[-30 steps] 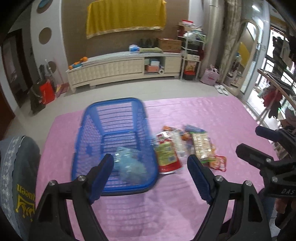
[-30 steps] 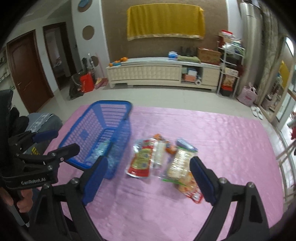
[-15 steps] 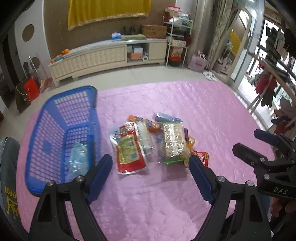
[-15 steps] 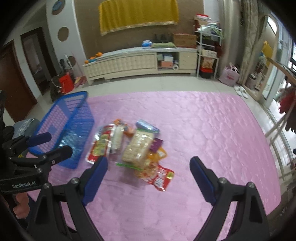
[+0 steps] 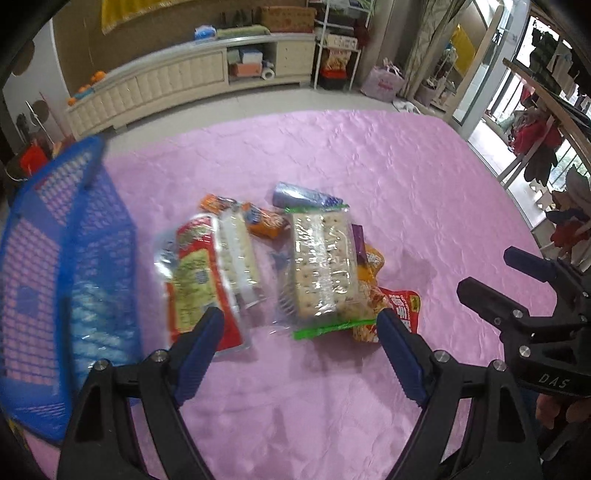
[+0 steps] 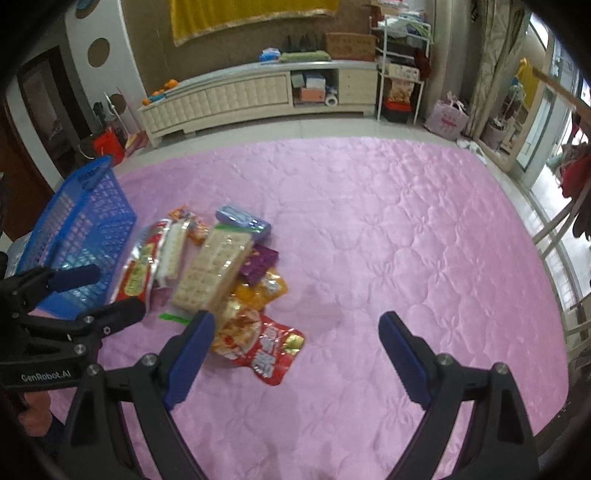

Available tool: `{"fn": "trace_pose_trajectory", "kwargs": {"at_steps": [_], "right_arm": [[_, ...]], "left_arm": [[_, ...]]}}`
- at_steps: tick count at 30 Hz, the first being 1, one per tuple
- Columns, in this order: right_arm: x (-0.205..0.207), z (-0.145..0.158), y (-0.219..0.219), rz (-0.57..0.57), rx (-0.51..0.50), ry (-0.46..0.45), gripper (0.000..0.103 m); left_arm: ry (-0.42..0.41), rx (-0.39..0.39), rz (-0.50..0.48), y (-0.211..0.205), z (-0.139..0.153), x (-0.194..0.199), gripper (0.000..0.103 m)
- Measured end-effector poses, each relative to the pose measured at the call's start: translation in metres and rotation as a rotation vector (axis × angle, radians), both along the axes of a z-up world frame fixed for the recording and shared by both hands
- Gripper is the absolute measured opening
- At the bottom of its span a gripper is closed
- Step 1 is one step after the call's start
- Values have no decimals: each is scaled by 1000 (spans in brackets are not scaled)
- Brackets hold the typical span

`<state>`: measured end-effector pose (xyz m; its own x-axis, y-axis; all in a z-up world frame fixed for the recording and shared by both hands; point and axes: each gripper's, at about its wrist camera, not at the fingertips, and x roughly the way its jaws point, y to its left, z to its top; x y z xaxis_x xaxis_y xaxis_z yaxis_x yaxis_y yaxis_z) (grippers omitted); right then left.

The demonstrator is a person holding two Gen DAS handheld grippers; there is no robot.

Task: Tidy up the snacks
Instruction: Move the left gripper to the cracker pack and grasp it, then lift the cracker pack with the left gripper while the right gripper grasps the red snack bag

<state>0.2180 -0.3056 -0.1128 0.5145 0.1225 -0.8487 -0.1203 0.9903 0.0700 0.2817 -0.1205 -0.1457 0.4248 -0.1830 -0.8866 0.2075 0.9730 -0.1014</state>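
Several snack packets (image 5: 295, 266) lie in a loose heap on the pink quilted cover (image 6: 388, 221), left of its middle. On top sits a clear-wrapped cracker pack (image 5: 323, 264) with a green sealed edge; a purple packet (image 6: 258, 264) and a yellow-orange one (image 6: 264, 290) poke out from under it. Beside it lies a white wafer pack (image 5: 238, 251) overlapping a red-and-yellow bag (image 5: 195, 280), with orange wrappers (image 5: 264, 221) and a lilac-blue packet (image 6: 243, 219) at the far end. A red pouch (image 6: 269, 350) with white characters too blurred to read lies nearest.

Just left of the heap stands a blue plastic basket (image 6: 77, 236) with a crinkled clear bag (image 5: 96, 314) inside; its near wall rises between that bag and the heap.

To the right of the heap the cover runs bare out to its edge.

Both grippers hover above the cover, fingers spread wide and holding nothing: the left gripper (image 5: 295, 339) over the near edge of the heap, the right gripper (image 6: 295, 343) beside the red pouch. Their bodies read "GenRobot.AI" and "DAS".

Beyond the cover stand a cream low cabinet (image 6: 240, 96), a wire shelf rack (image 6: 400, 74), and a yellow cloth (image 6: 251, 14) on the wall.
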Motion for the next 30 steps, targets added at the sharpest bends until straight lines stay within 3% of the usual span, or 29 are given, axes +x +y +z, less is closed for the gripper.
{"fn": "trace_pose_trajectory", "kwargs": {"at_steps": [13,19,20,24,30], "right_arm": [[30,-43,-17,-40,11,79,93],[32,-51,-24,-60,22,96,93],[32,-51,-26,-65,24,99,93],[29,-52,-31,-74,22,104,93],[24,-48,-26,-60,21,104,93]], "left_arm": [[115,18,-82,-28,-49,48,83],[155,-45,-74,-31,-57,60,83],[159,-56,-64,-30,-58,61,82],[141,-28,-38,-27,-51,57,52],[123,-26,-30,-14,-44,44,51]]}}
